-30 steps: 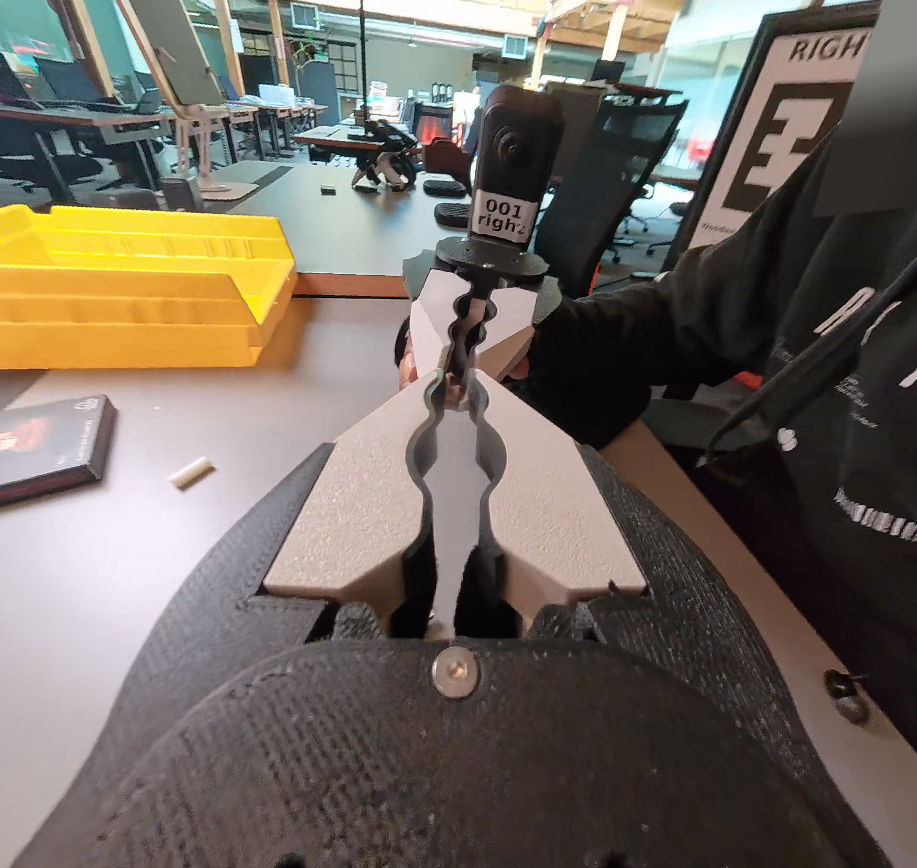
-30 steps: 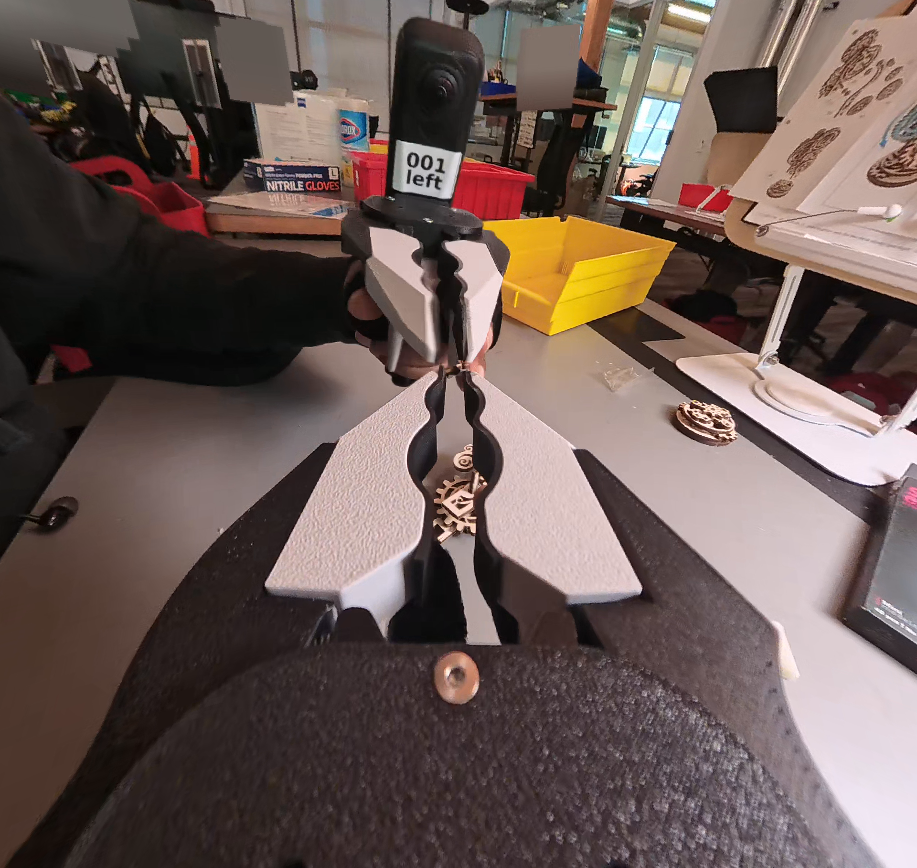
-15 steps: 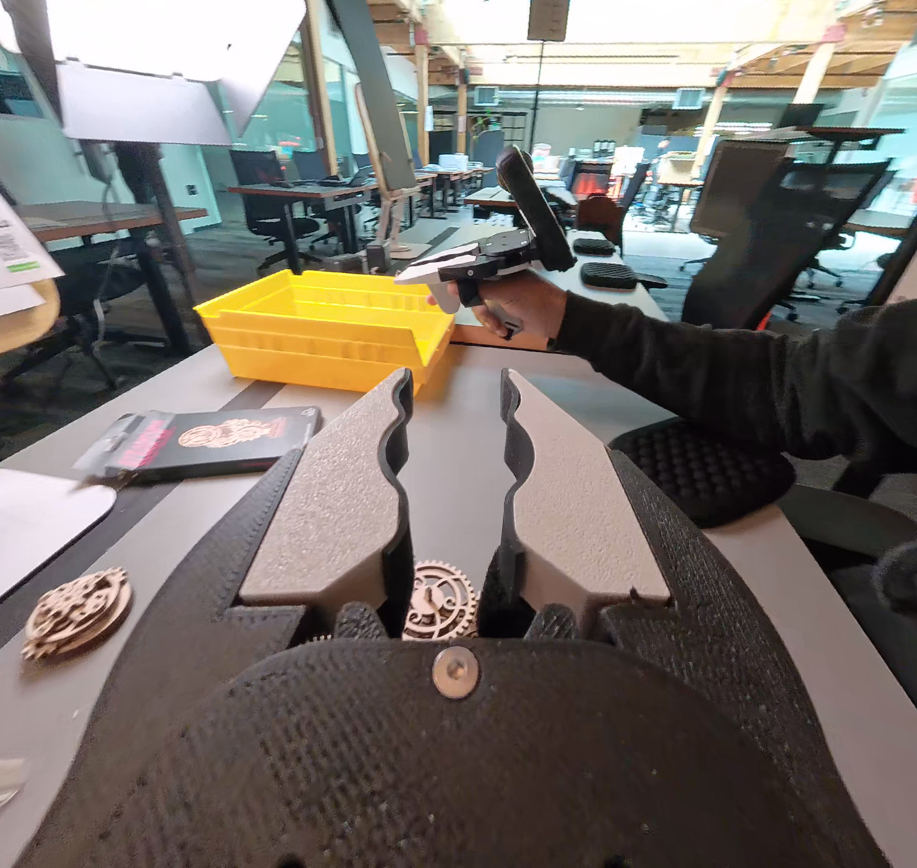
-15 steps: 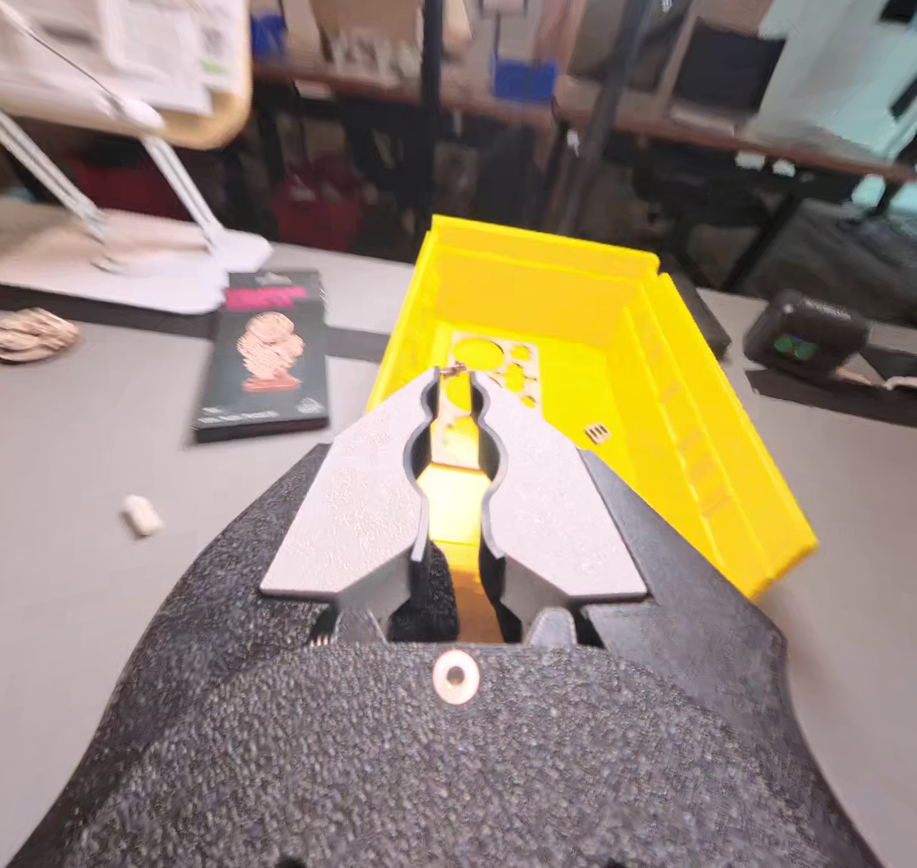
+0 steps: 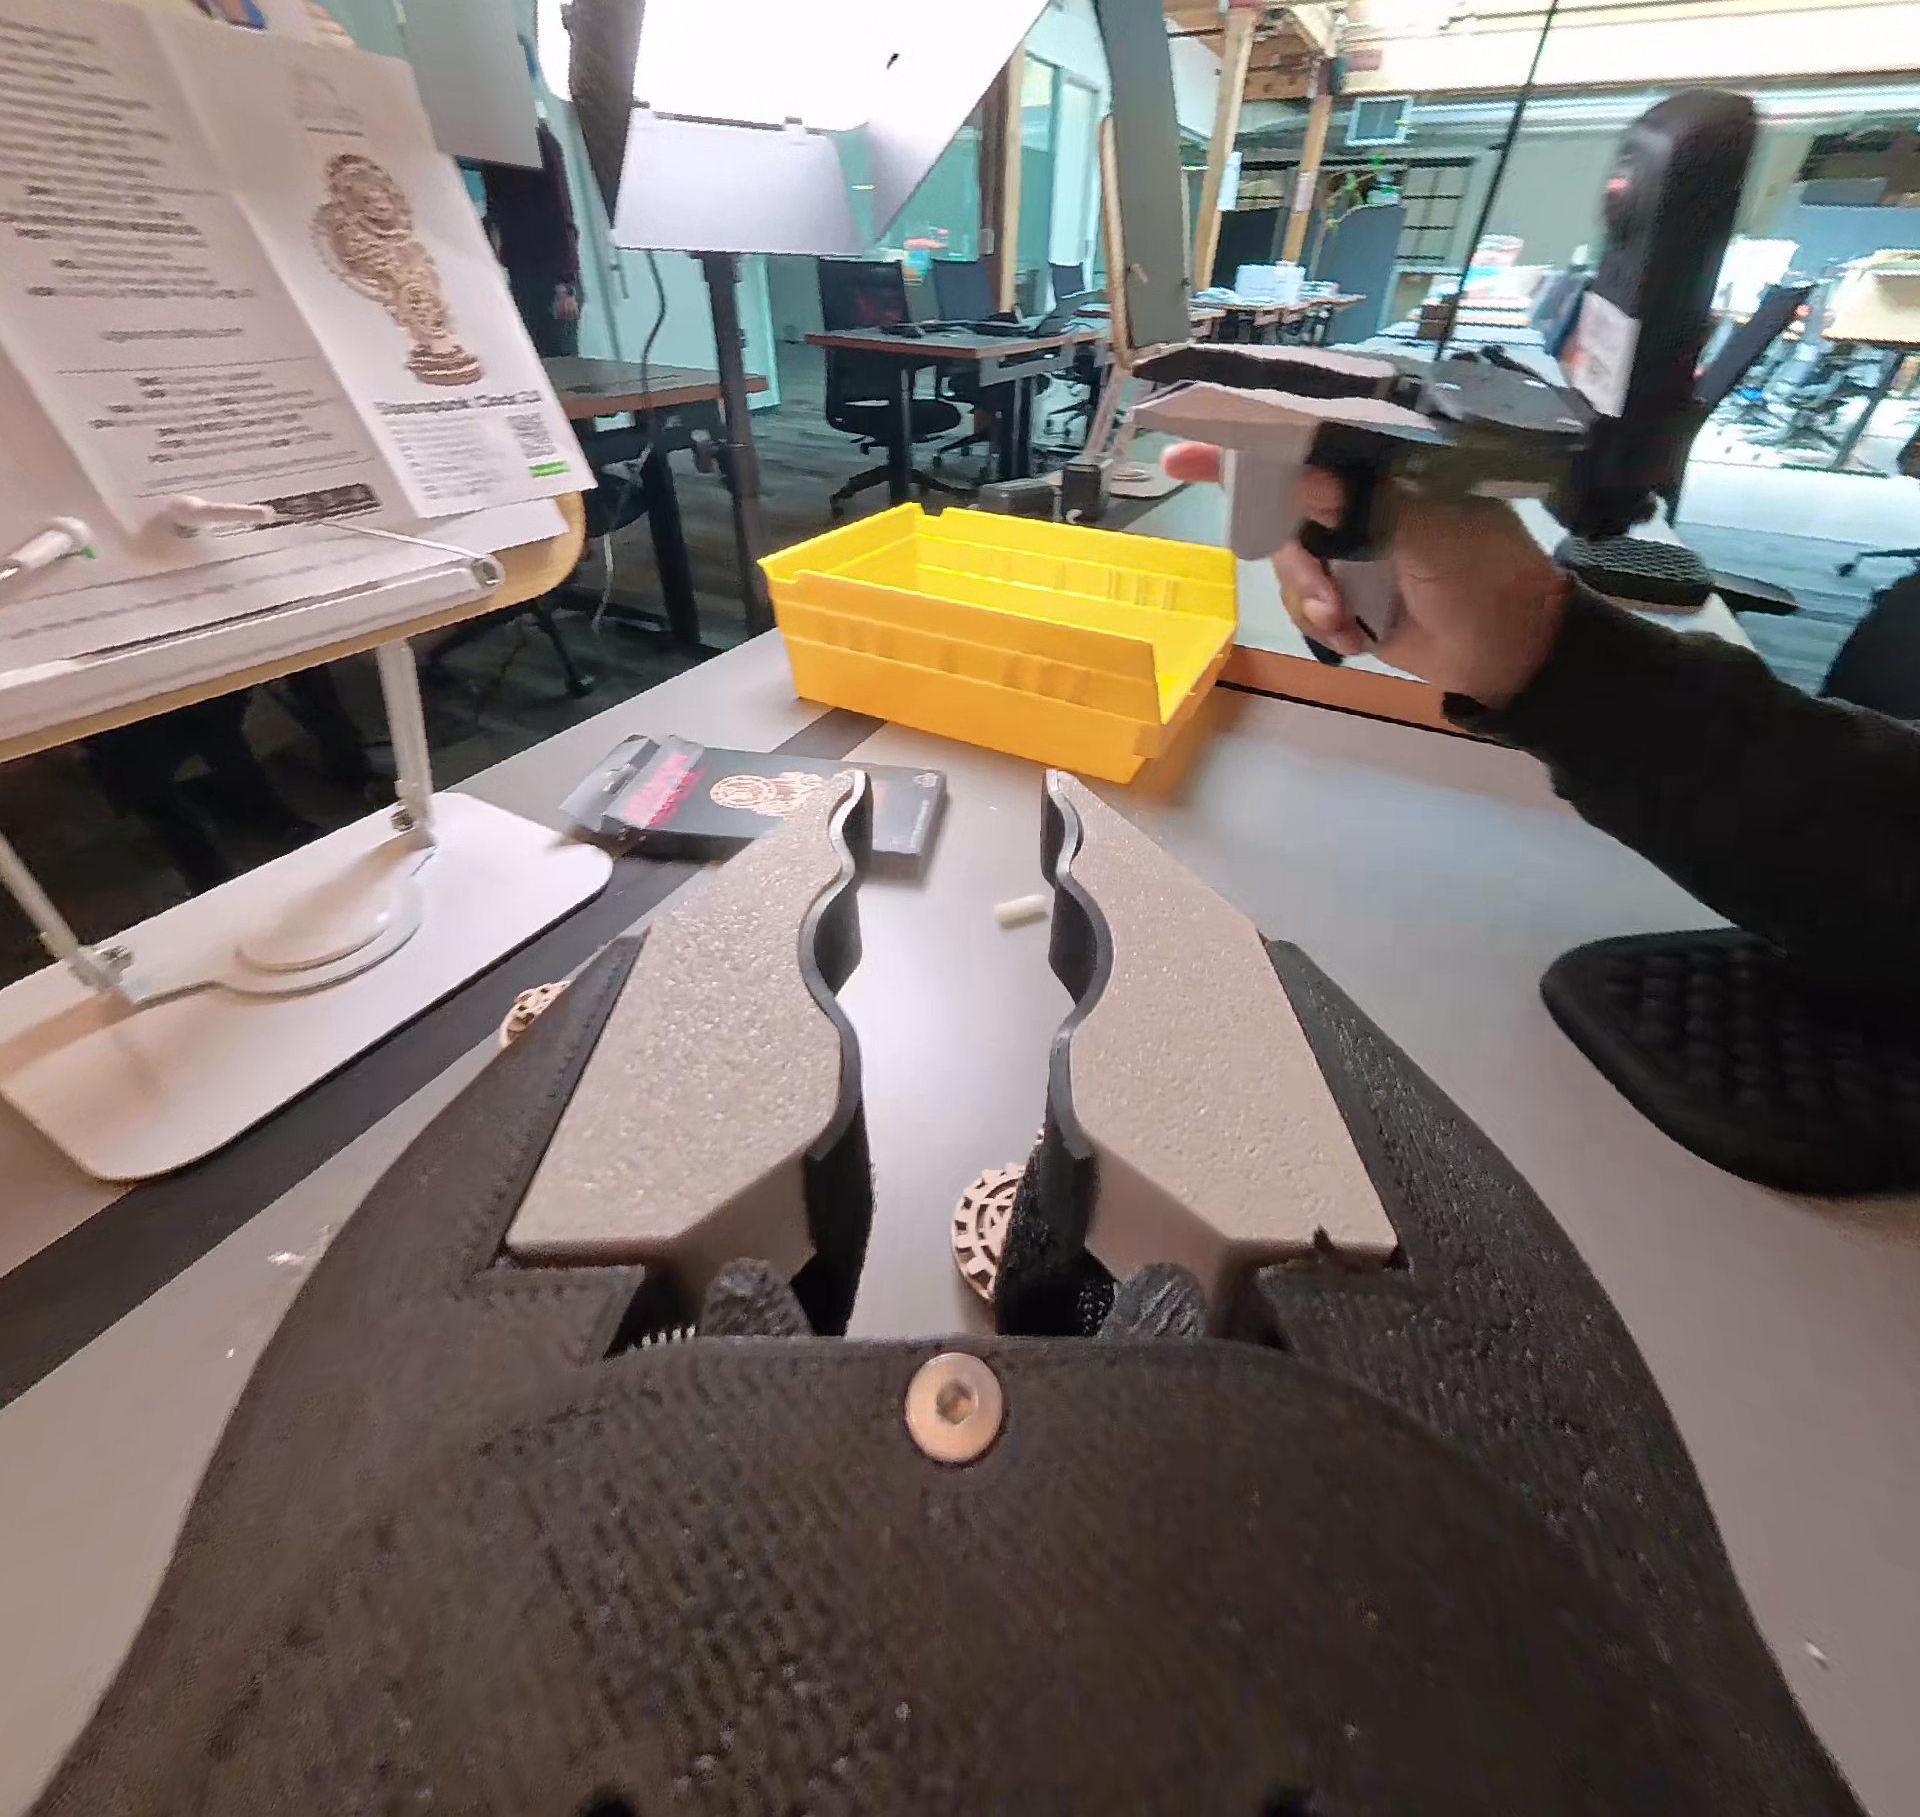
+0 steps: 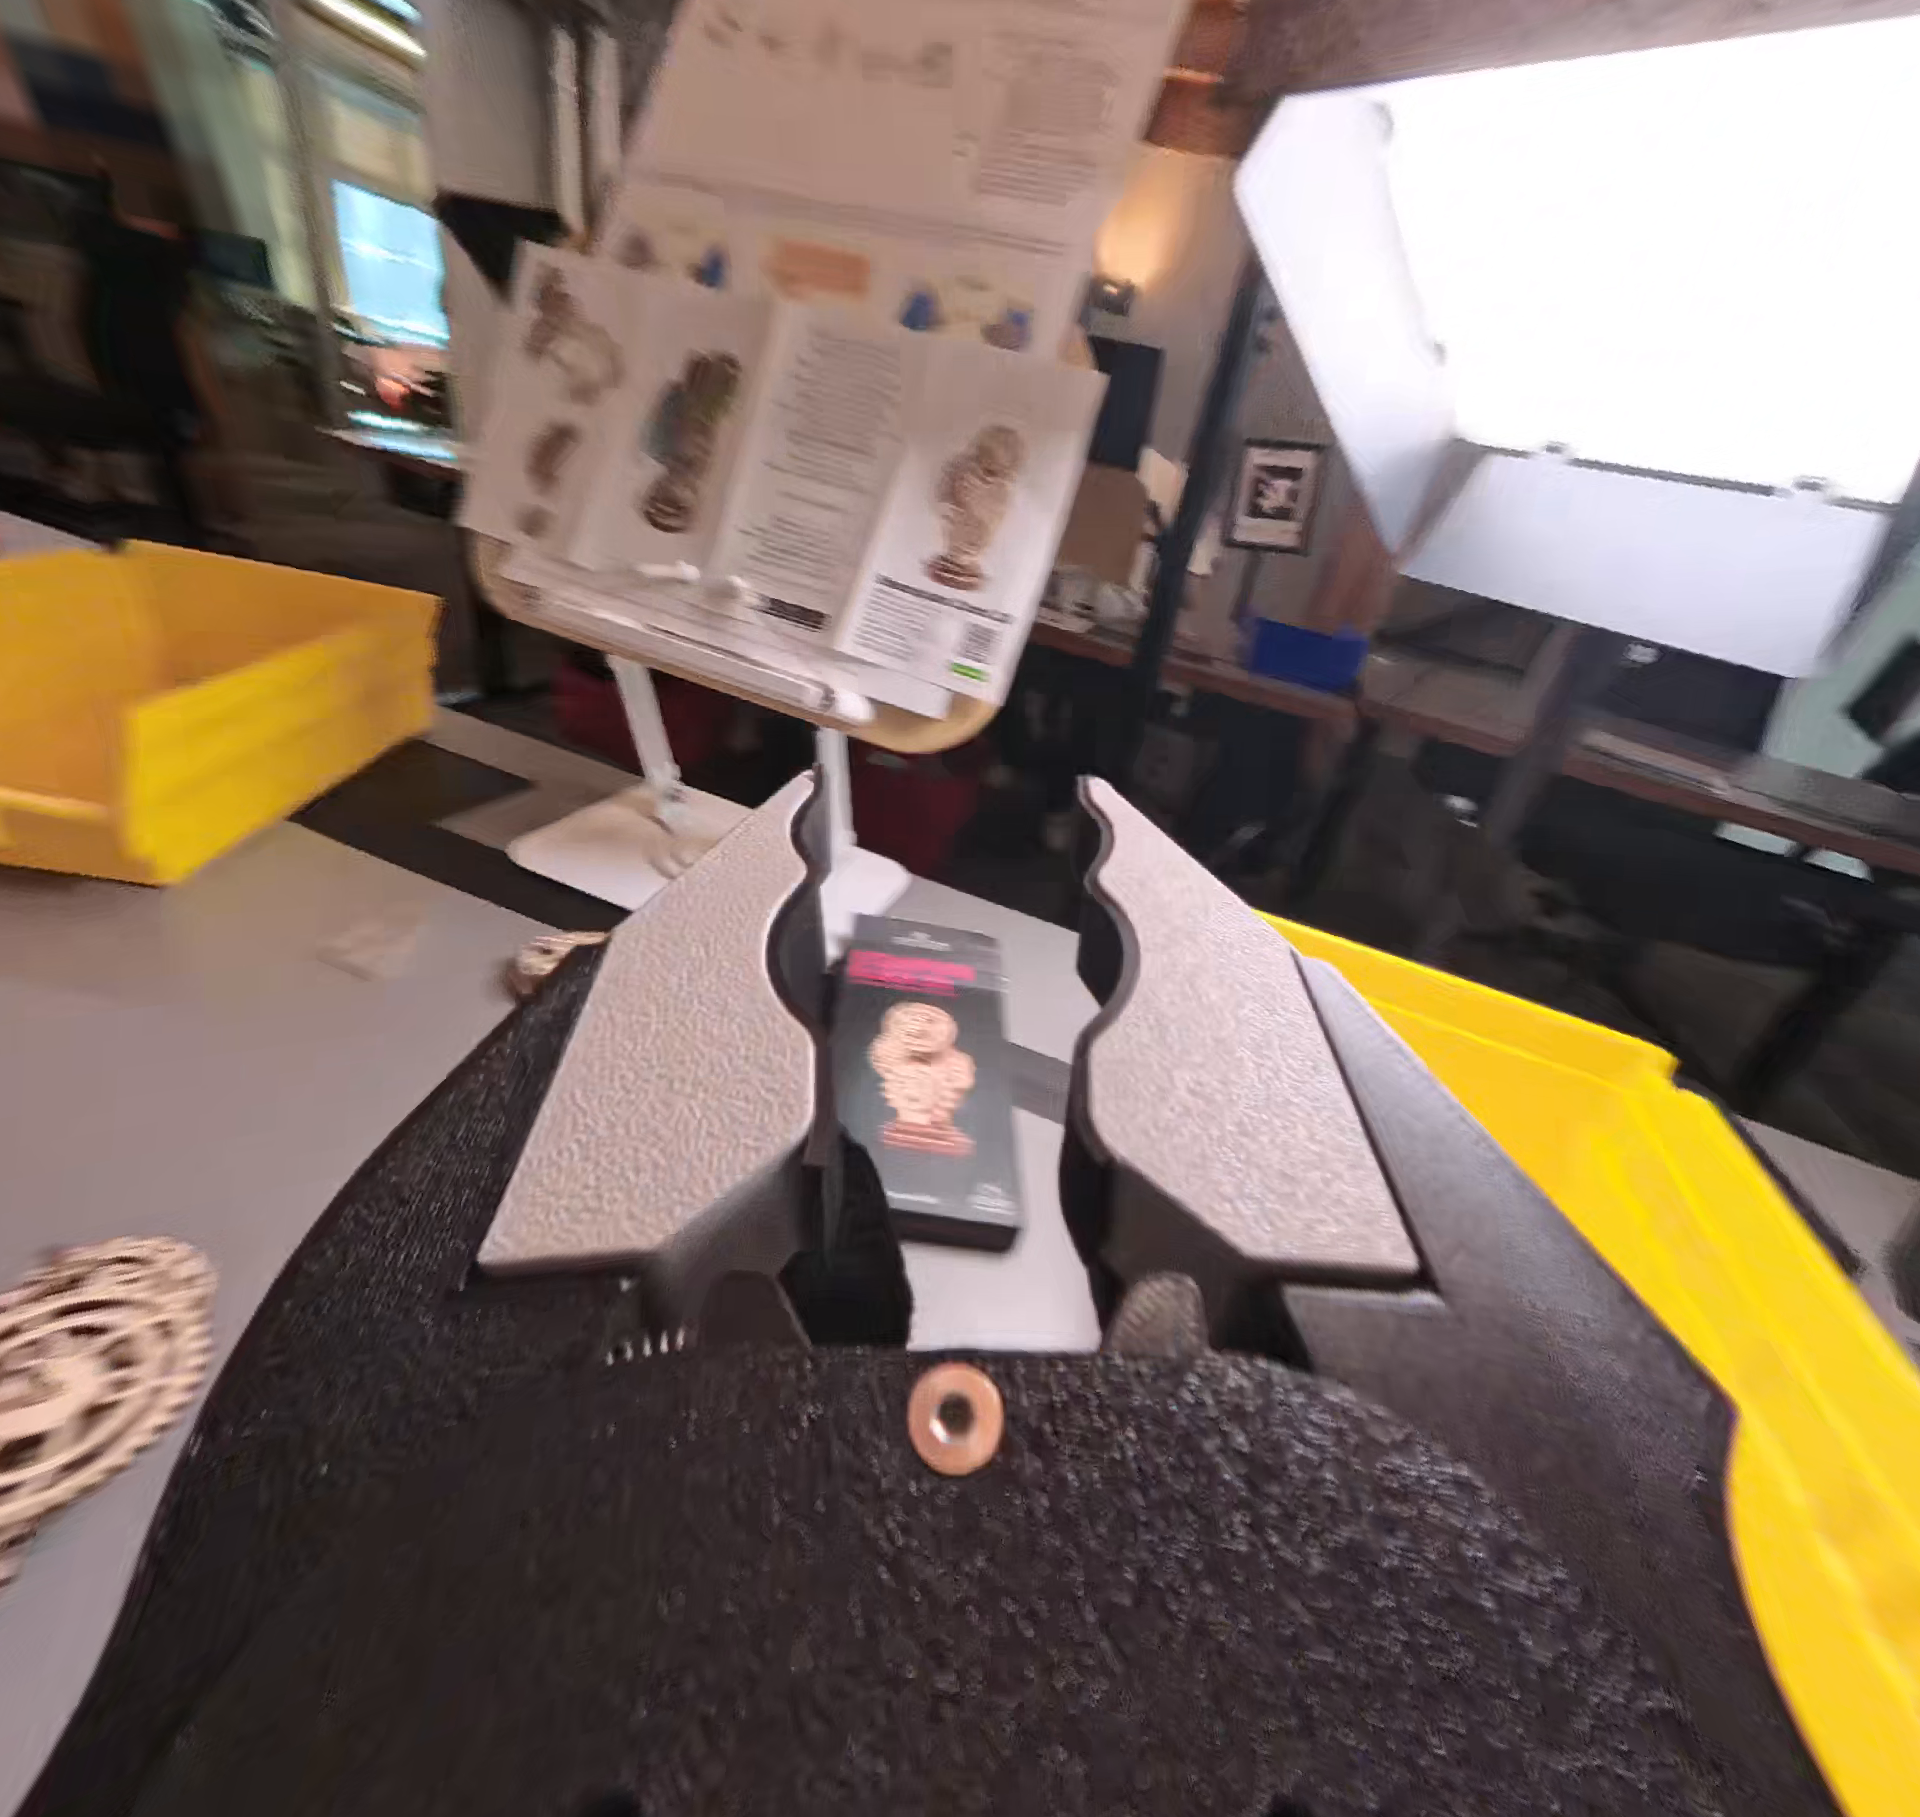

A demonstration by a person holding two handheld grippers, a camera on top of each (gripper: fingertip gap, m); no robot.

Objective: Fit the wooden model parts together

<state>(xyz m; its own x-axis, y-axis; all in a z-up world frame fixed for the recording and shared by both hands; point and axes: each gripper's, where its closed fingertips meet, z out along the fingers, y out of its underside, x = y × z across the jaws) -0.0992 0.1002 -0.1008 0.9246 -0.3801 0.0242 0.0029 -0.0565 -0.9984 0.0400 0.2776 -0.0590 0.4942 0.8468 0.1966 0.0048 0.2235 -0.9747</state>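
Note:
My left gripper (image 5: 951, 791) is open and empty, low over the grey table (image 5: 1403, 884). A wooden gear (image 5: 982, 1237) lies on the table below the base of its fingers, and a second wooden piece (image 5: 530, 1004) peeks out at its left edge. My right gripper (image 6: 945, 801) is open and empty too, and its view is blurred by motion. It also shows in the left wrist view (image 5: 1247, 417), held in a hand above the yellow bin (image 5: 997, 624). A wooden gear assembly (image 6: 83, 1352) lies at the lower left of the right wrist view.
A black model box (image 5: 748, 801) lies on the table, seen between the right fingers too (image 6: 925, 1071). An instruction sheet on a white stand (image 5: 260, 967) is at the left. A small white peg (image 5: 1018, 910) lies loose. A second yellow bin (image 6: 208, 697) is at the left. The gap from one gripper's tips to the other's is roughly 25 cm. The wooden gear assembly (image 6: 83, 1352) is closer to my left gripper, around 15 cm from its tips; the right tips are 25 cm off.
A second ago both grippers were nearly shut, tip to tip. They have pulled apart and both opened. The left now hangs over the gear; the right swung over the yellow bin and opened.

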